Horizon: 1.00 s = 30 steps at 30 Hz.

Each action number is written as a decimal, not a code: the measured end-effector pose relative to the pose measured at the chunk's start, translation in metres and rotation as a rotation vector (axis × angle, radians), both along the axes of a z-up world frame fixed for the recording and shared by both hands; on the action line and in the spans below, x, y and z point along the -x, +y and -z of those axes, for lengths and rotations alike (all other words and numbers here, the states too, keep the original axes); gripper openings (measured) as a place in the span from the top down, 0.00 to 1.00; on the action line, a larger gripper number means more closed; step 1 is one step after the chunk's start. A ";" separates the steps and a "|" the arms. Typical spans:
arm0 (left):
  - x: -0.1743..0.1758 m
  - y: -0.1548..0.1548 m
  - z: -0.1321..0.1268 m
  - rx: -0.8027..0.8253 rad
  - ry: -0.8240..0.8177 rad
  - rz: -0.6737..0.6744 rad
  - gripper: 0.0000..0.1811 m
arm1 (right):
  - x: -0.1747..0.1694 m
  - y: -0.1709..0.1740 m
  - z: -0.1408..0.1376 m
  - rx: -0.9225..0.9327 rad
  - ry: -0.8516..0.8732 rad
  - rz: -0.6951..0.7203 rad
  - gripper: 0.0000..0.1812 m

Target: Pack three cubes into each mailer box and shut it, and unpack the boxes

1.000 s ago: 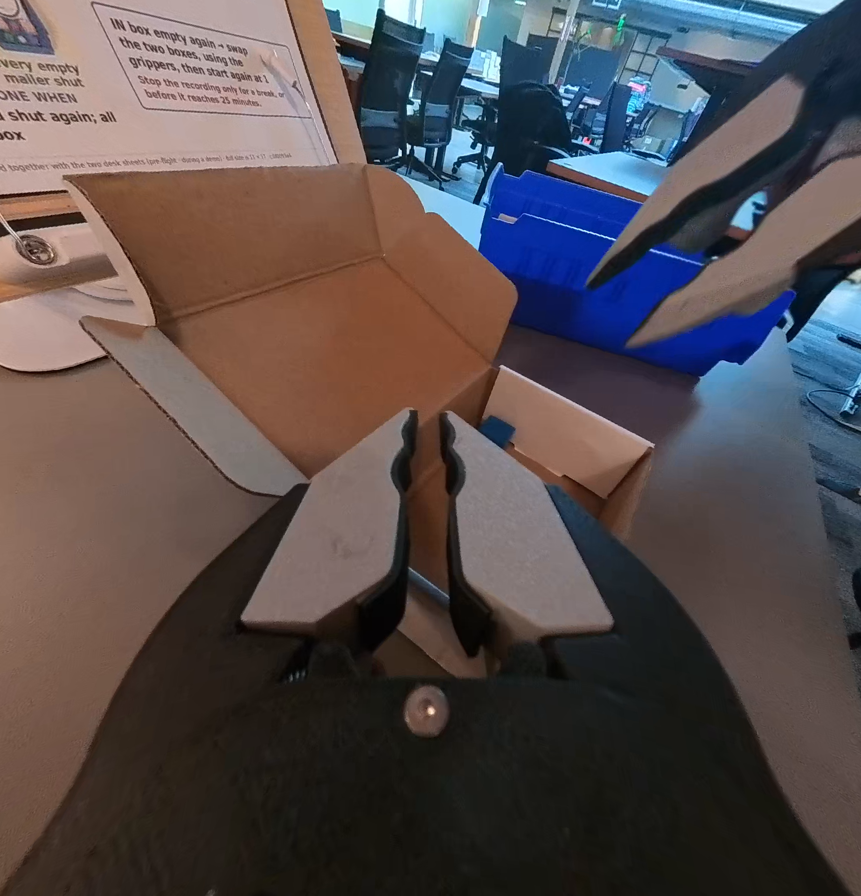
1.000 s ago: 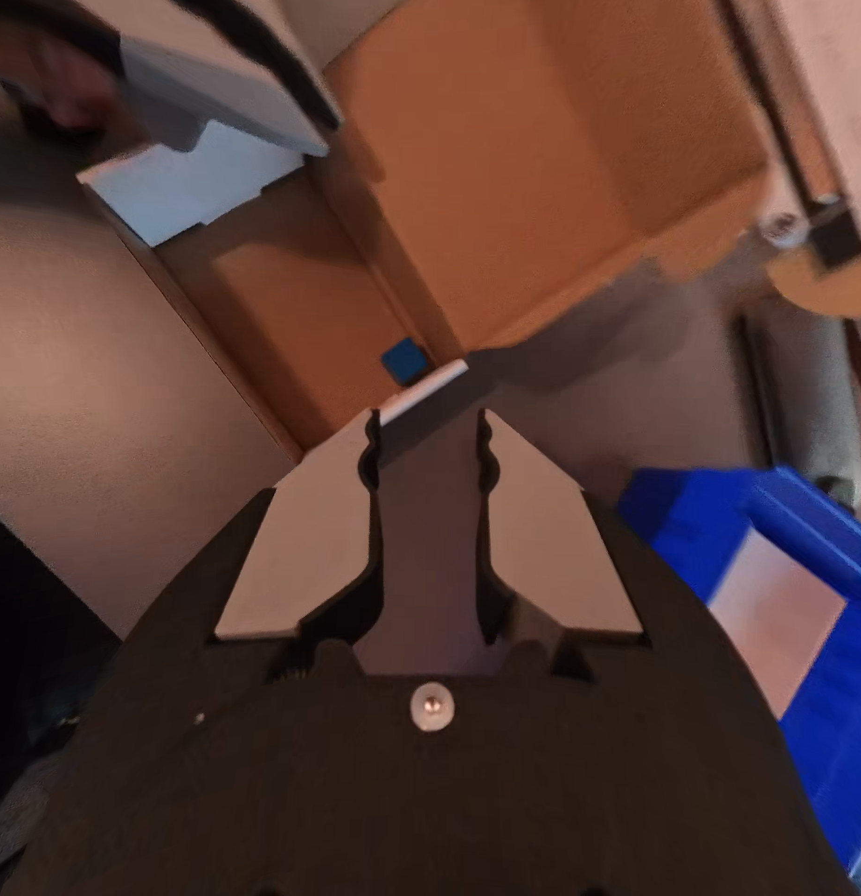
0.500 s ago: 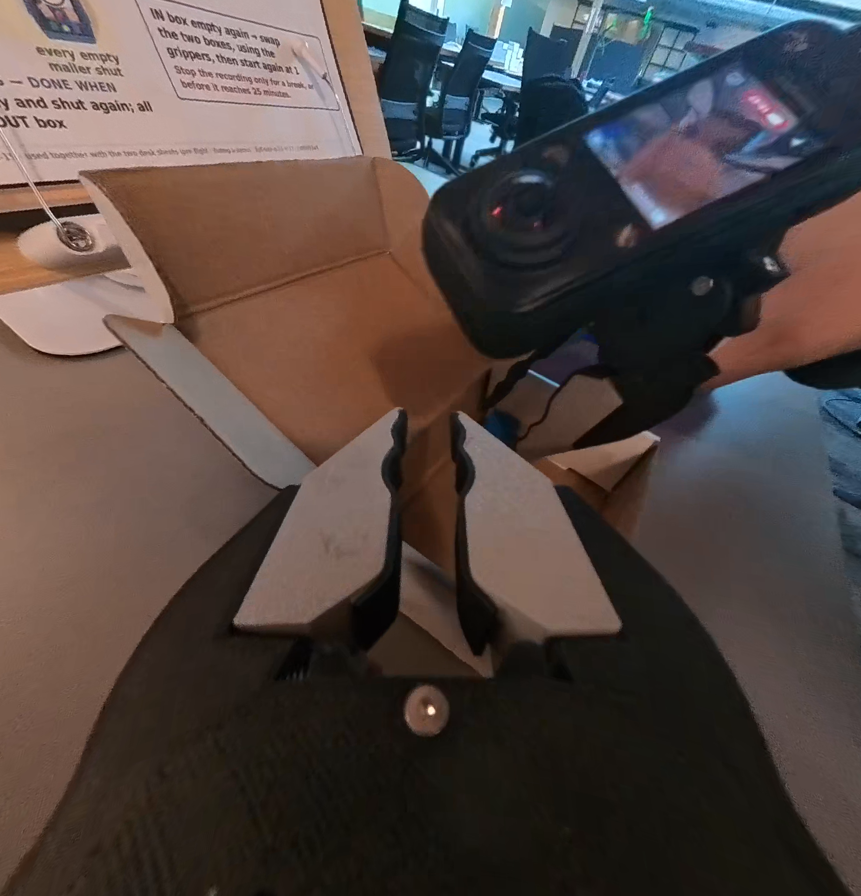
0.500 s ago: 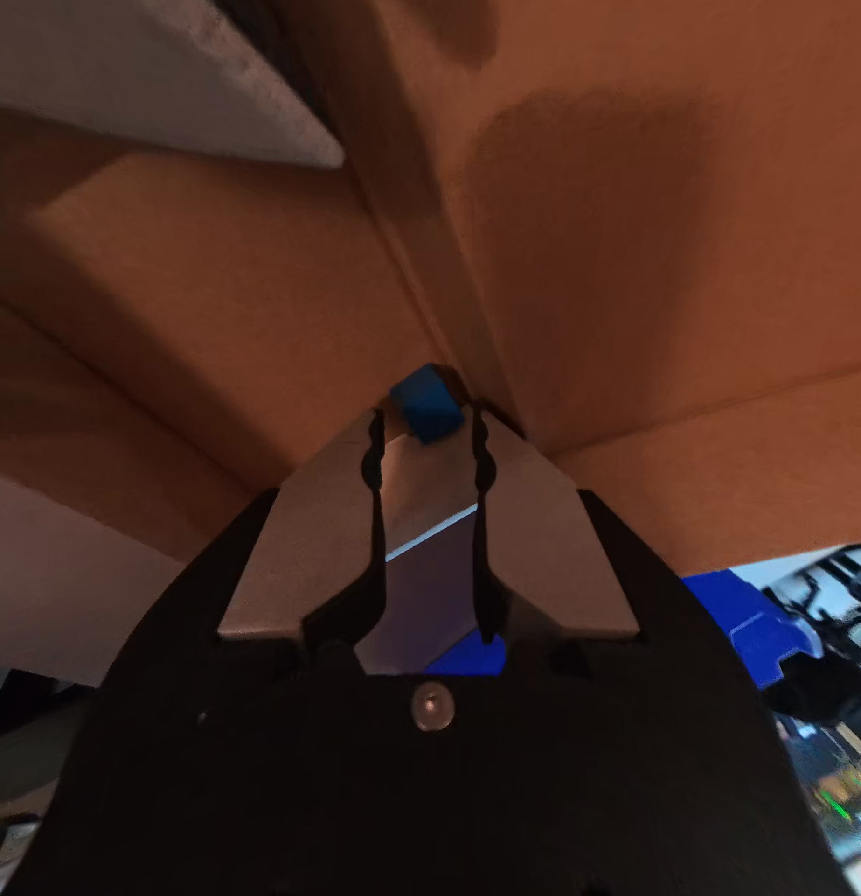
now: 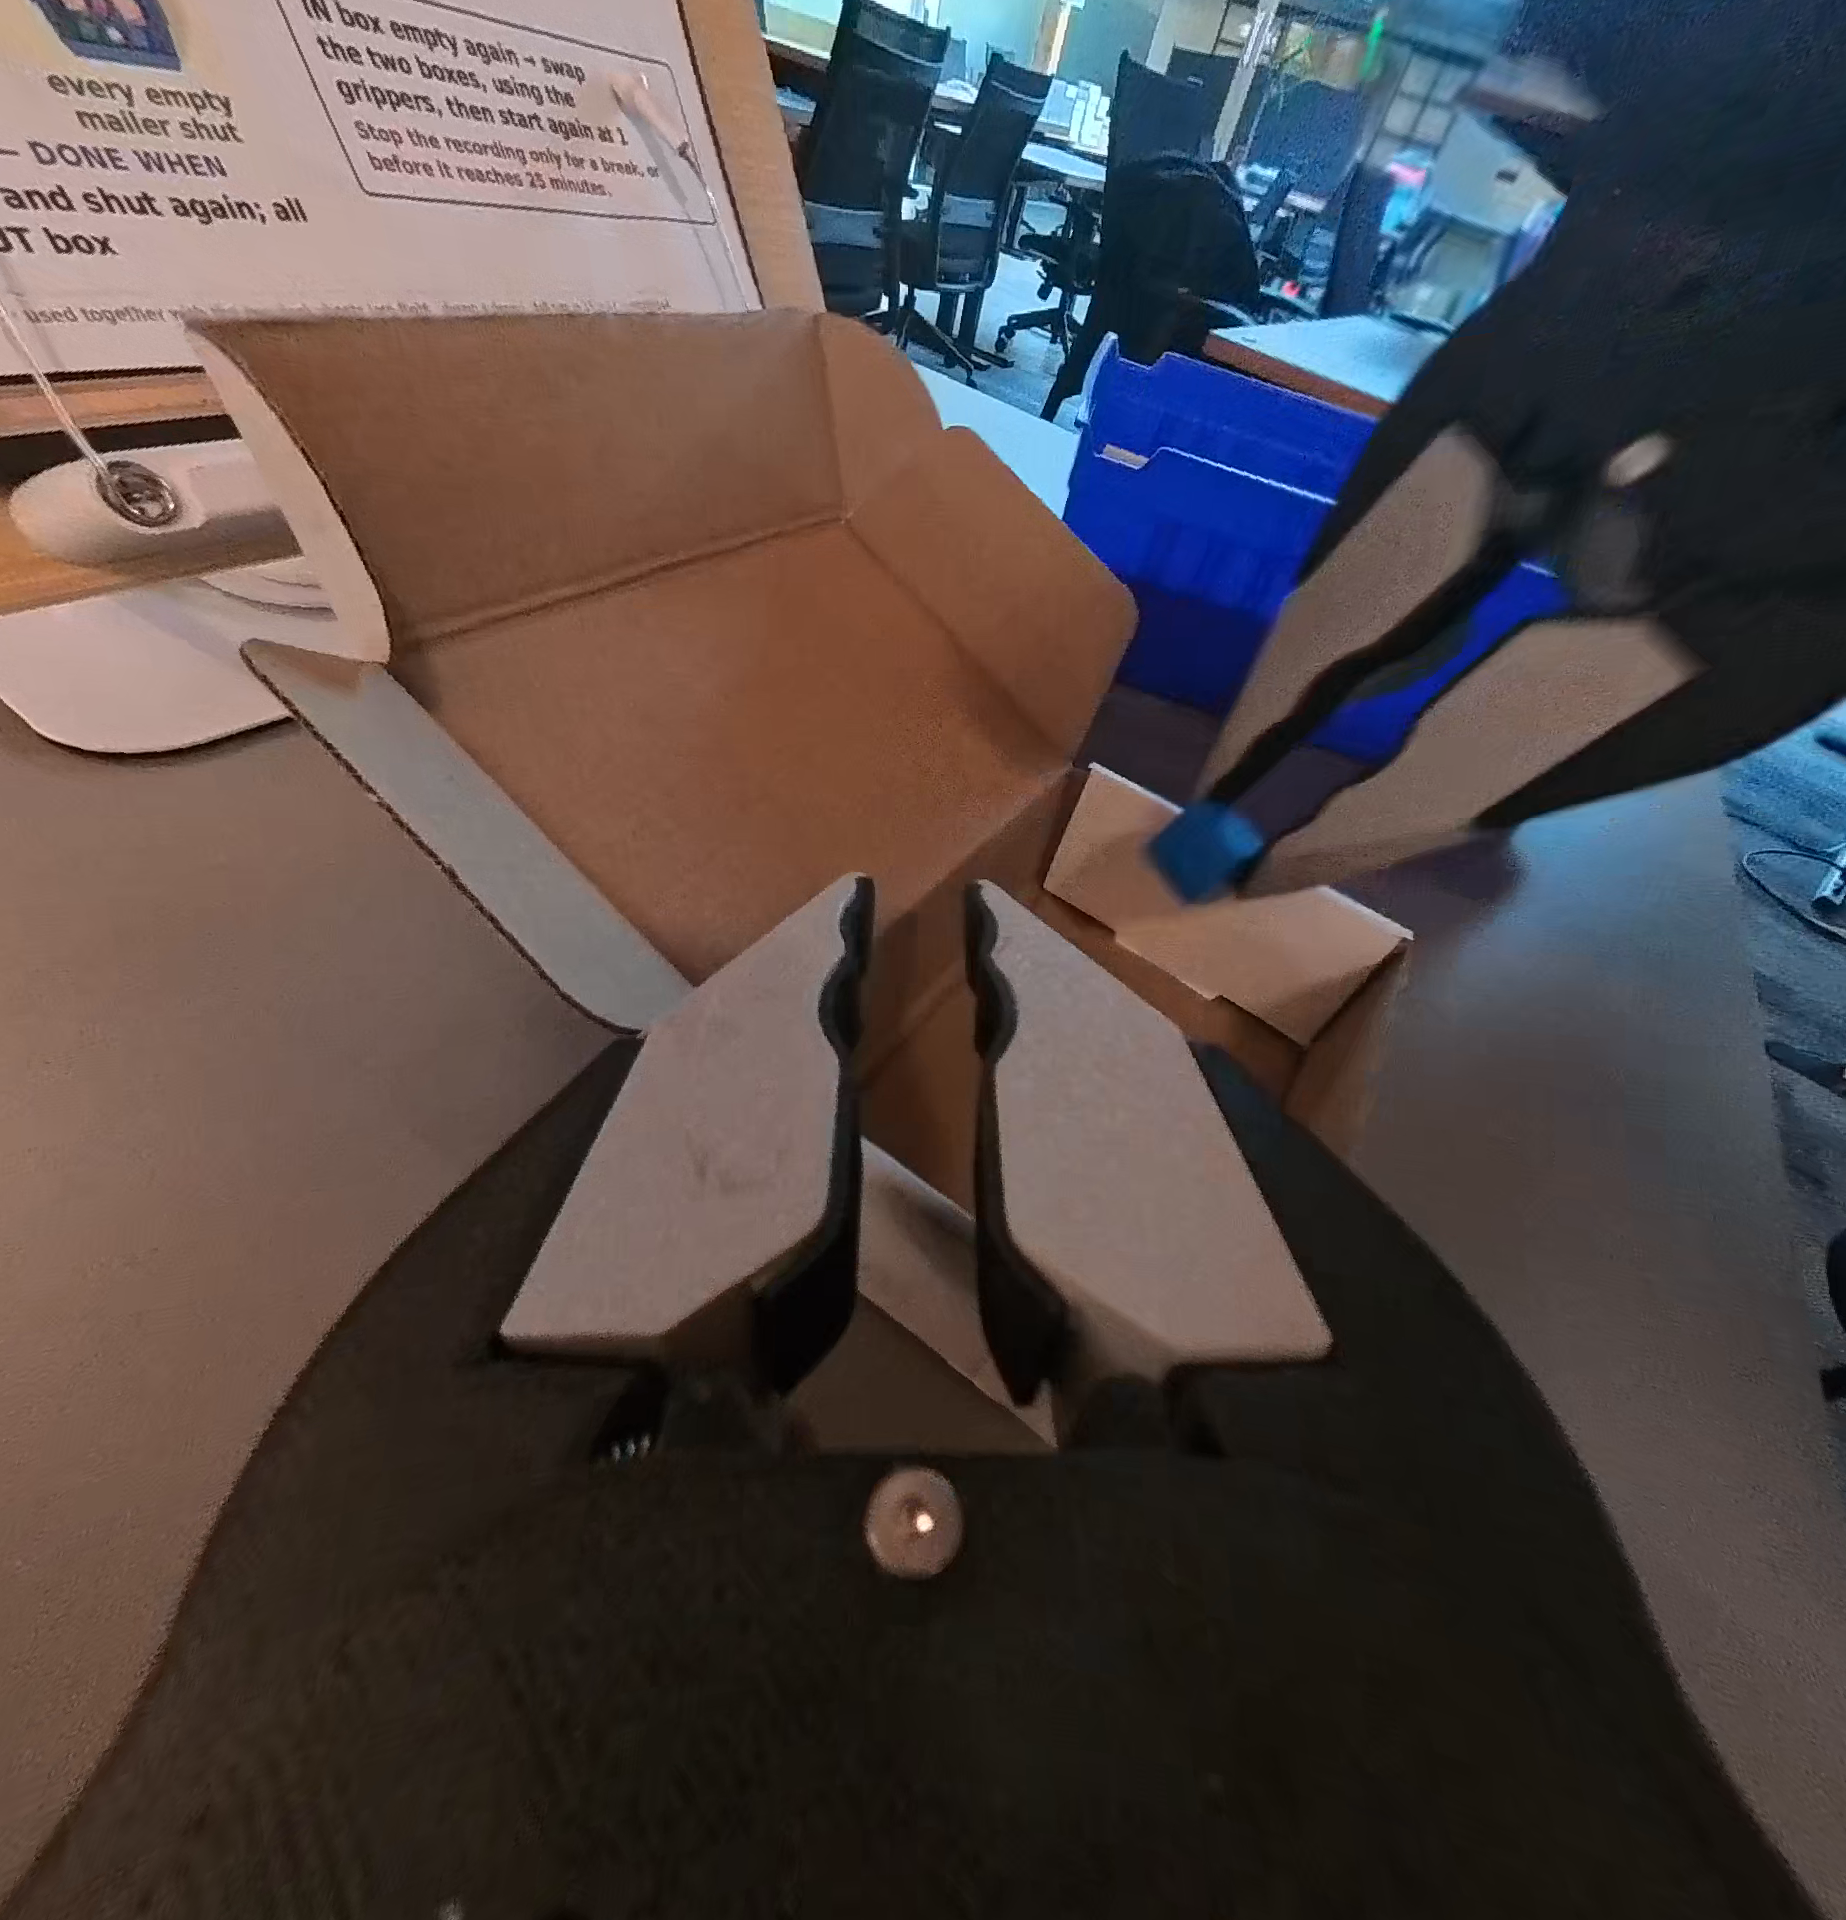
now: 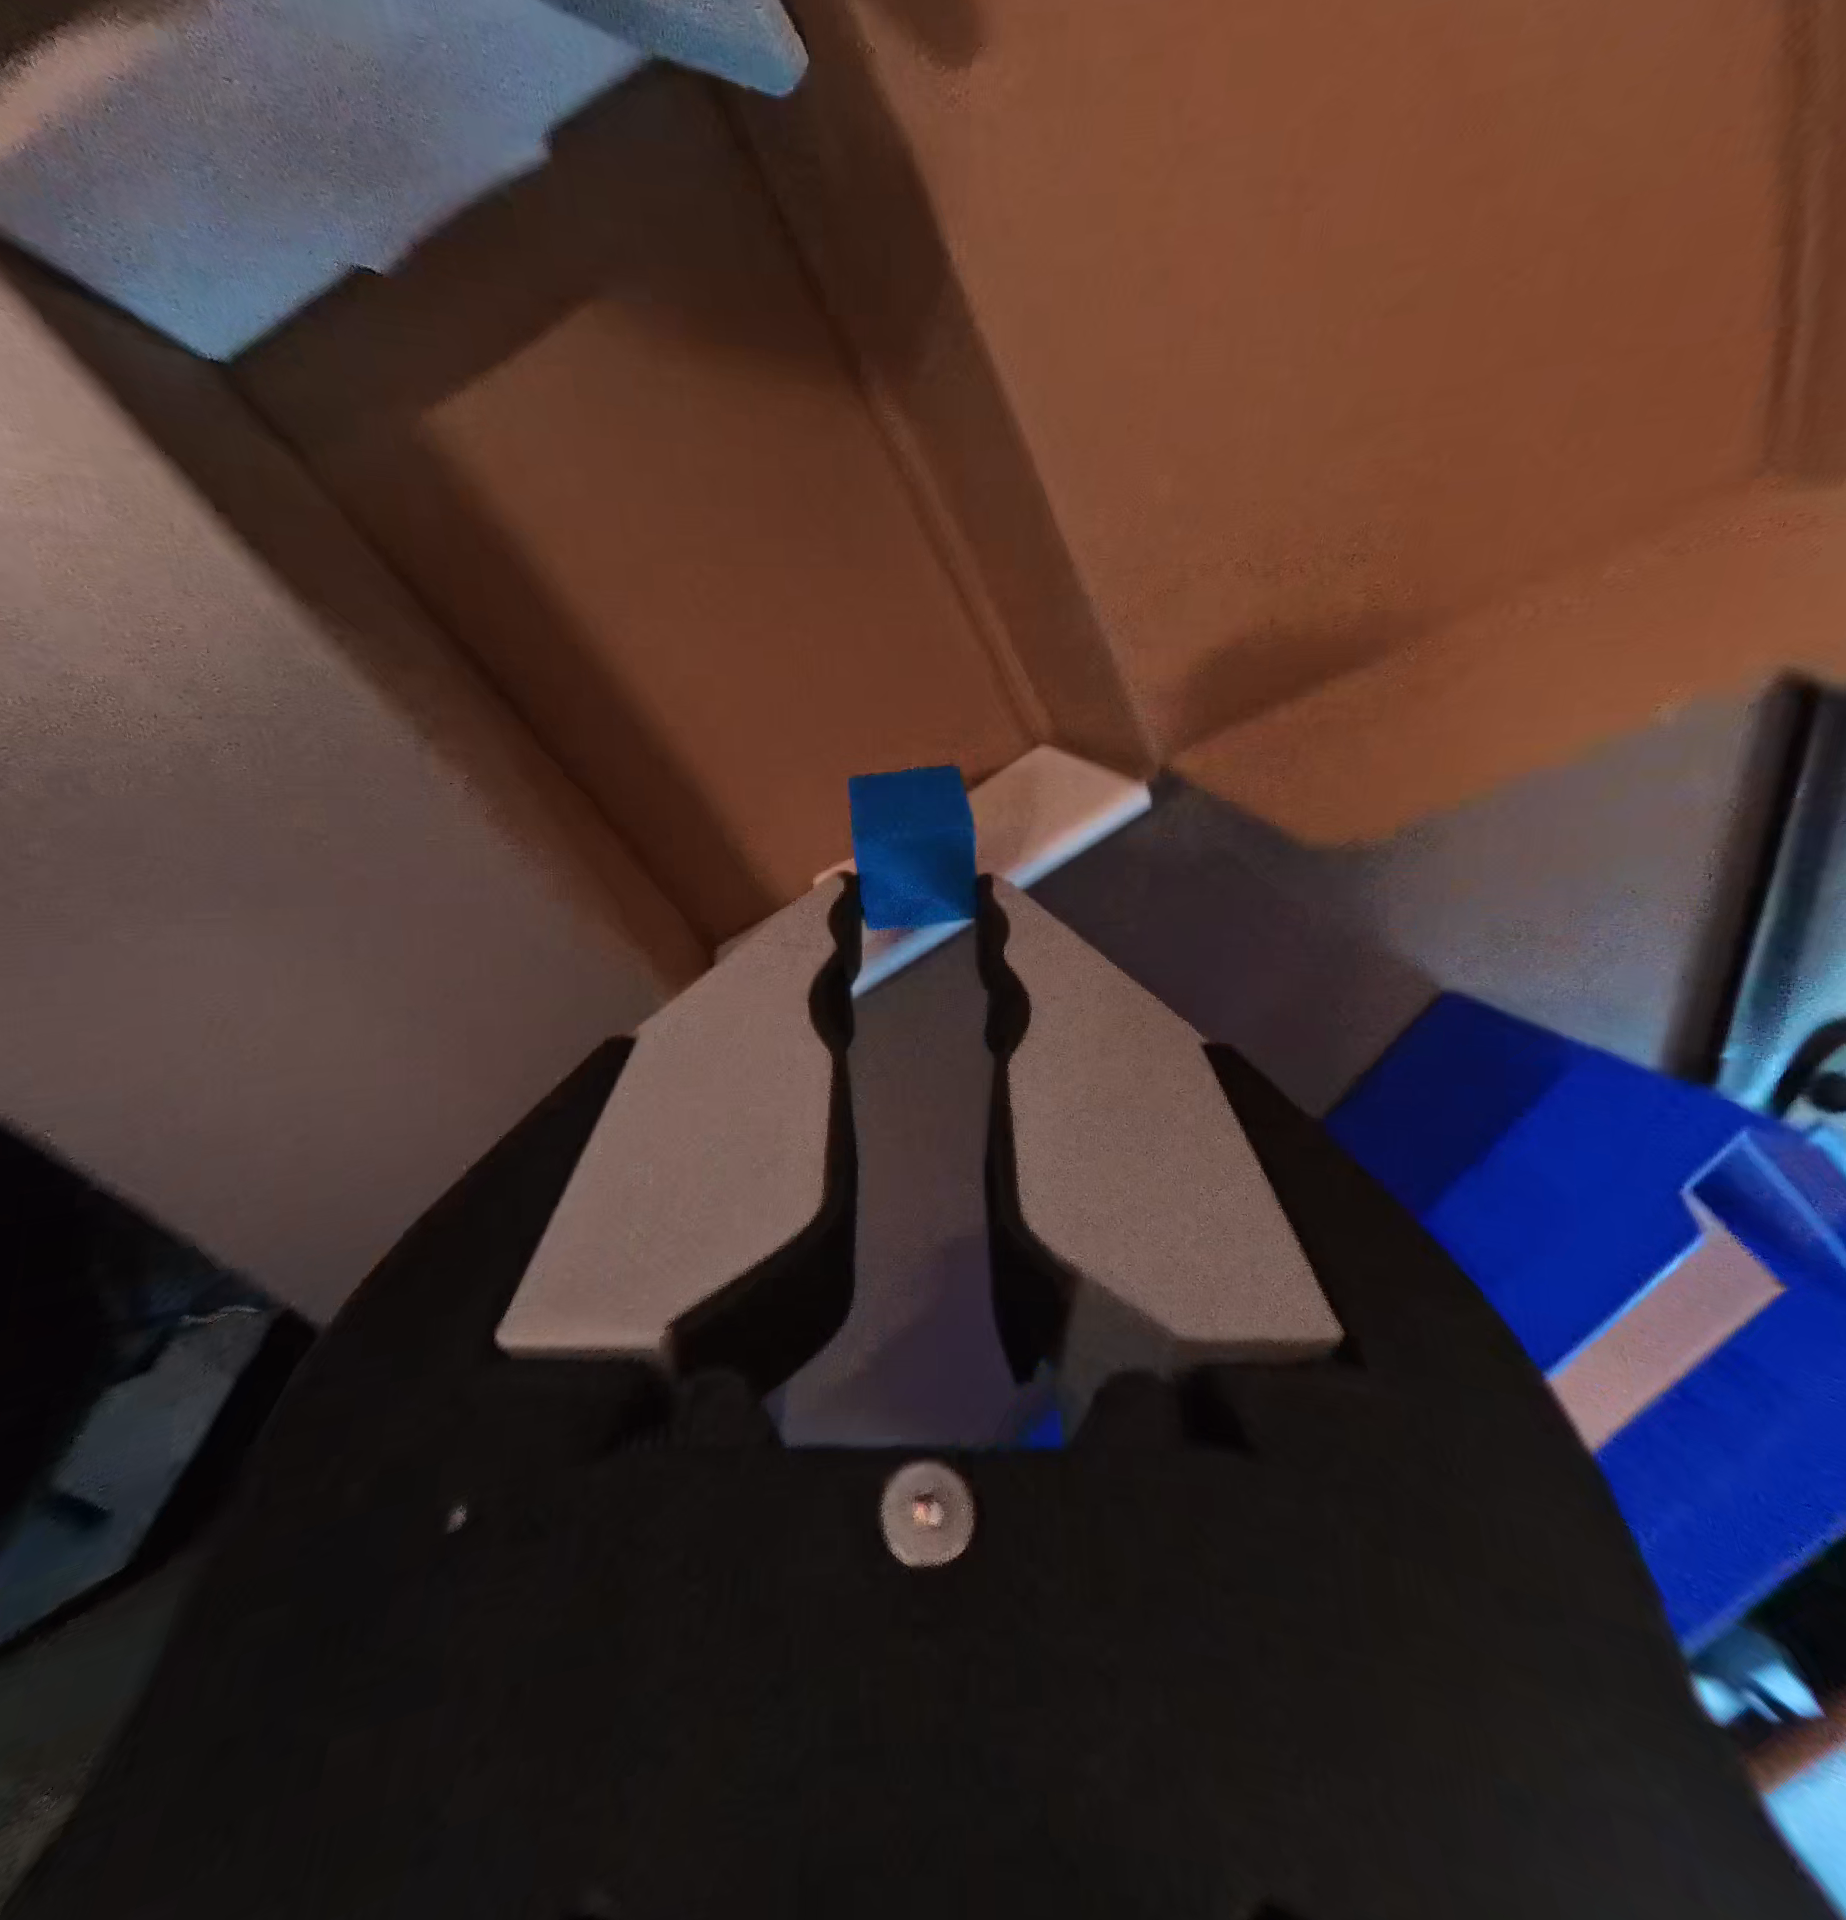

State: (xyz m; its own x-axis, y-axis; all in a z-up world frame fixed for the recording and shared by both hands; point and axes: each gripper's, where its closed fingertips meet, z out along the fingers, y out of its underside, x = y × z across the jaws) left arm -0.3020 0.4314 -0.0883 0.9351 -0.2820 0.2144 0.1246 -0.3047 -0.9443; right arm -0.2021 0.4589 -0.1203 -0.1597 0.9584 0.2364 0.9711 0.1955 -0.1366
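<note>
R tool [image 6: 914, 894] pinched tight; L tool [image 5: 917, 935] slightly agape.

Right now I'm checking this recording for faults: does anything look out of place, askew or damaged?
Nothing stands out. The cardboard box sits open on the table, flaps uncrushed. The right gripper holds a blue cube squarely at its tips, above the box's corner. The left gripper straddles the box's near wall, jaws slightly apart.

An open-plan office; rows of desks [image 5: 1064, 156] and black swivel chairs [image 5: 877, 166].
</note>
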 end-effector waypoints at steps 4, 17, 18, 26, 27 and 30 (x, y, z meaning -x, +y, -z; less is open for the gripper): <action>0.000 0.000 0.000 0.003 -0.010 -0.001 0.92 | -0.035 0.005 -0.057 0.124 0.246 0.083 0.89; -0.003 0.000 -0.002 -0.019 -0.017 0.010 0.92 | -0.268 0.161 -0.034 0.053 0.254 0.786 0.89; -0.003 0.000 -0.002 -0.024 -0.017 0.011 0.92 | -0.273 0.158 -0.022 0.082 0.233 0.789 0.89; -0.004 0.000 -0.002 -0.023 -0.052 0.016 0.92 | -0.281 0.157 0.004 0.083 0.166 0.786 0.79; -0.004 0.000 -0.002 -0.023 -0.045 0.016 0.92 | -0.278 0.158 -0.001 0.084 0.189 0.785 0.77; -0.009 -0.001 -0.004 -0.023 -0.037 0.043 0.91 | -0.263 0.160 -0.026 0.078 0.316 0.778 0.74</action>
